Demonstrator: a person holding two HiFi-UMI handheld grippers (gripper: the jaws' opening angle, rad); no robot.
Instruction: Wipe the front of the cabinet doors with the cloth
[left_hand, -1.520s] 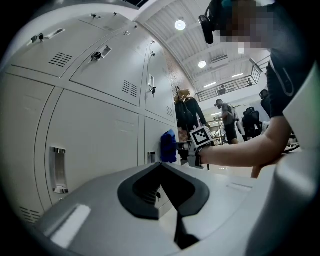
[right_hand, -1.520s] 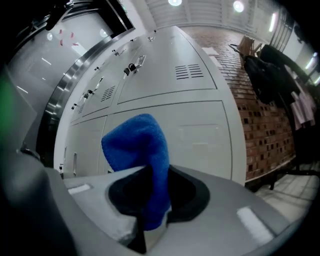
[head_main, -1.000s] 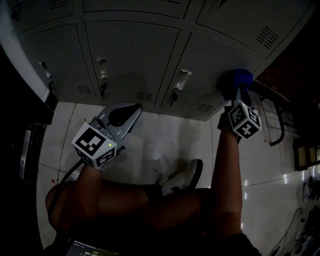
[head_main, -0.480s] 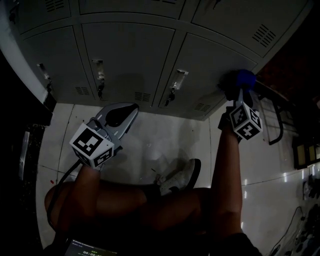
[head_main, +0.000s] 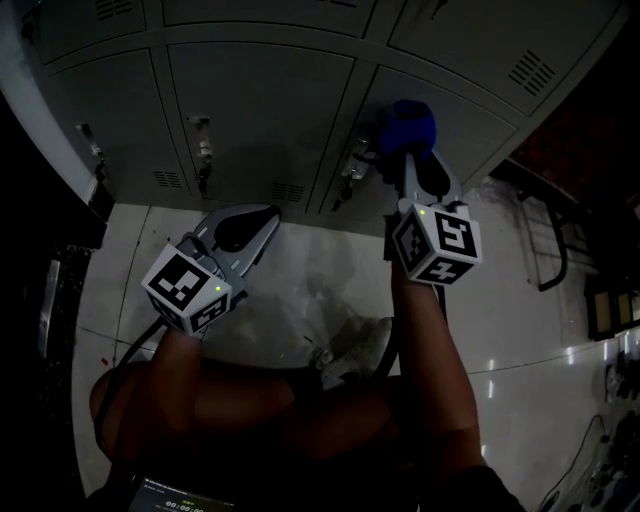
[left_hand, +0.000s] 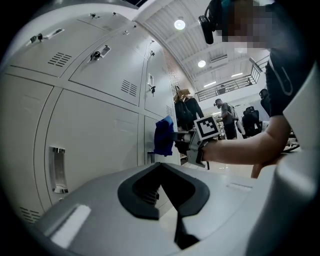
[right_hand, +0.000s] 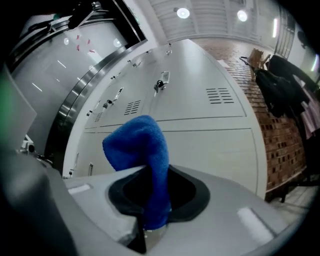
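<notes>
Cloth: a blue terry cloth (head_main: 408, 125) bunched into a rounded wad; its lower end is pinched in the right gripper and the rest stands up past the tips; it sits at the front of the grey metal cabinet door on the right (head_main: 480, 120), near that door's left edge and just above and right of the upright metal handle (head_main: 356, 160); in the left gripper view it seems to touch the door face

Right gripper: the right gripper (head_main: 405, 158) has its jaws clamped on the cloth; it points up at the door, its marker cube facing the head camera

Left gripper: the left gripper (head_main: 262, 218) has its jaws together with nothing between them; it is held low over the floor, well apart from the cloth, tips toward the foot of the middle grey door (head_main: 260, 100)

Cabinet: a row of grey doors, each with a slotted vent and a handle

Floor: glossy white tiles (head_main: 310, 280); a light-coloured shoe (head_main: 362, 345) shows between the two forearms
</notes>
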